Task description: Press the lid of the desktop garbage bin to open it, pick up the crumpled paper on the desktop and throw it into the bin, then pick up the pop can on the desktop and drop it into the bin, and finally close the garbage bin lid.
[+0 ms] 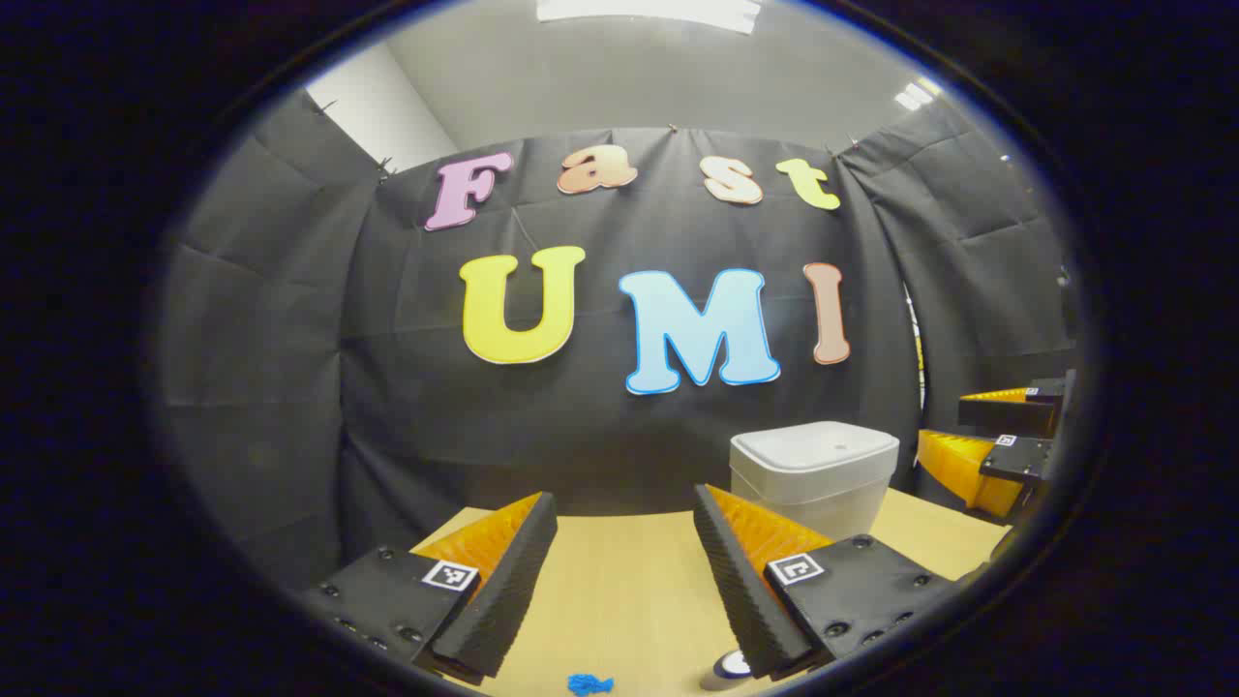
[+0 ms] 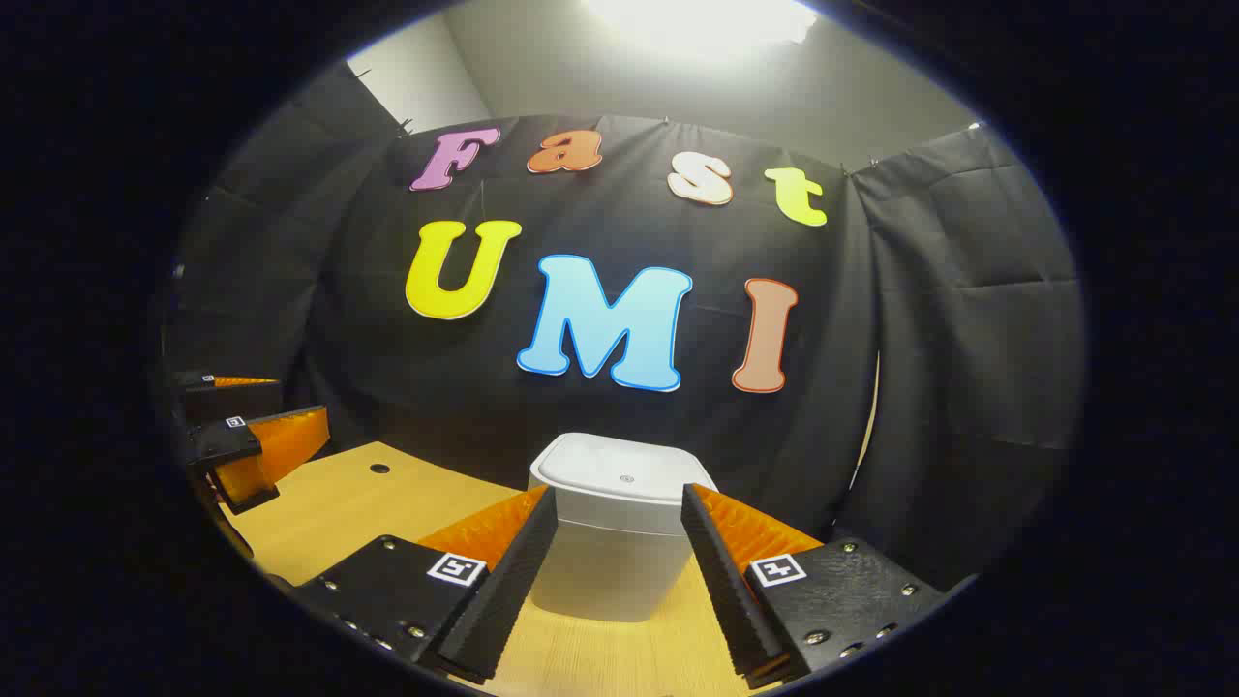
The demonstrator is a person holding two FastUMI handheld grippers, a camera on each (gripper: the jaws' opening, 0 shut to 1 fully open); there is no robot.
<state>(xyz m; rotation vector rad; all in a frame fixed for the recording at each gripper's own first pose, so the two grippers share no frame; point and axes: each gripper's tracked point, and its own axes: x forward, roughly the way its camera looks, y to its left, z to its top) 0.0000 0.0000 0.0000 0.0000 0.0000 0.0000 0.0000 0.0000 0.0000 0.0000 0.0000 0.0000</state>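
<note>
The white desktop bin (image 1: 813,474) stands on the wooden table (image 1: 619,590) with its lid down, ahead and to the right of my left gripper (image 1: 624,508), which hovers open with nothing between its fingers. A small blue crumpled paper (image 1: 589,684) lies on the table right below that gripper. Beside it, the top of the pop can (image 1: 731,666) peeks out from under one finger. In the right gripper view the bin (image 2: 619,523) sits straight ahead, just beyond my open right gripper (image 2: 619,503), and its flat lid (image 2: 624,474) is shut.
Black cloth walls close the booth behind and beside the table. A small round hole (image 2: 379,469) marks the tabletop left of the bin. The right gripper (image 1: 944,421) hangs beyond the bin; the left gripper (image 2: 300,399) is at far left above the table.
</note>
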